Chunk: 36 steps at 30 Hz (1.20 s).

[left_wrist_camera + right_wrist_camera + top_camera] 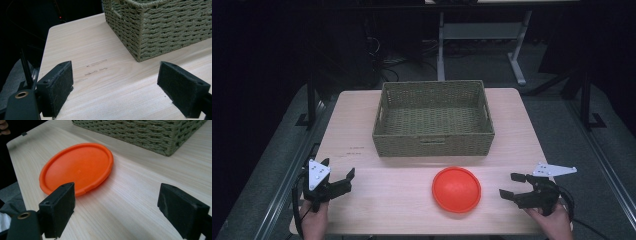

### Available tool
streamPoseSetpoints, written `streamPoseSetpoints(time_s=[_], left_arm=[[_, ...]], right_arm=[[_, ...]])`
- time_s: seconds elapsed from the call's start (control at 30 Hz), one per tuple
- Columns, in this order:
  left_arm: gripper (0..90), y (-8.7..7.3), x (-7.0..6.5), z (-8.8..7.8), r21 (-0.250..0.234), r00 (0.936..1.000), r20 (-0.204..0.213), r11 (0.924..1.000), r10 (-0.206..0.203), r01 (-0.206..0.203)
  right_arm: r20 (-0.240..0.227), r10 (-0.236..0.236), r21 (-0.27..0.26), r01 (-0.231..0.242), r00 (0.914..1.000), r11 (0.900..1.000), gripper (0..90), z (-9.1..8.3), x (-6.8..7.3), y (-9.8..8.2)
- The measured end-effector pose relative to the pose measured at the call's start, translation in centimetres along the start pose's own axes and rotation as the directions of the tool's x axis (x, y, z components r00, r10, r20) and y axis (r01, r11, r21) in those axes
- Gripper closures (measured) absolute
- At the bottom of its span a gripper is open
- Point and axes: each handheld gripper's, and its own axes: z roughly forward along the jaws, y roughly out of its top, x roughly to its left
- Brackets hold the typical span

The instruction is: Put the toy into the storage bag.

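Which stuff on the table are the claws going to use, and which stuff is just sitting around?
Probably for the job:
- orange plate, flat on the table between both claws
- woven basket, with nothing in it, behind the plate
- left claw and right claw, both open, holding nothing

Just lying about:
- faint pencil marks on the table
- white desk frame on the floor behind

Table (377,200): pale wood grain, smooth, matt. Basket (432,145): coarse woven olive-green fibre, rough. Orange plate (456,189): smooth plastic, slight sheen. Fingers (58,85) of both grippers: black, faced with matt, slightly fuzzy padding. Floor (267,165): grey carpet.
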Motion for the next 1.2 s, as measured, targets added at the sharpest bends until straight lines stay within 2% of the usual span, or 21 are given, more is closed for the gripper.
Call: streamPoseSetpoints(time_s=[0.1,0.4,0.5,0.8,1.03,1.1,1.2], left_arm=[[12.8,0.0,0.0,-0.1,-0.006,0.9999,-0.002,0.9999,-0.012,0.012],[12.8,0.0,-0.1,-0.1,-0.005,1.0000,-0.004,1.0000,-0.005,0.005],[12.8,0.0,0.0,-0.1,-0.005,1.0000,-0.004,1.0000,-0.006,0.006],[12.8,-0.1,0.2,-0.1,-0.007,0.9999,-0.010,1.0000,-0.007,0.007],[12.8,0.0,0.2,-0.1,-0.005,1.0000,-0.008,1.0000,-0.001,0.001],[12.8,0.0,0.1,-0.1,-0.008,1.0000,-0.005,1.0000,-0.001,0.001],[12.8,0.0,0.1,0.0,-0.010,1.0000,-0.002,0.9999,-0.002,0.002]], right_arm=[[-0.005,-0.008,0.004,0.008,1.0000,1.000,14.3,0.3,0.0,0.5],[-0.024,-0.045,0.065,0.047,0.9987,0.997,14.3,1.5,0.4,2.1],[-0.032,-0.053,0.067,0.055,0.9981,0.996,14.3,1.8,0.4,2.7],[-0.049,-0.092,0.117,0.097,0.9946,0.988,14.3,3.3,1.0,4.7],[-0.080,-0.110,0.131,0.120,0.9907,0.984,14.3,4.7,1.5,5.4],[-0.077,-0.110,0.159,0.121,0.9909,0.980,14.5,5.3,1.7,5.4],[-0.064,-0.115,0.168,0.125,0.9913,0.978,14.7,5.9,1.9,5.3]])
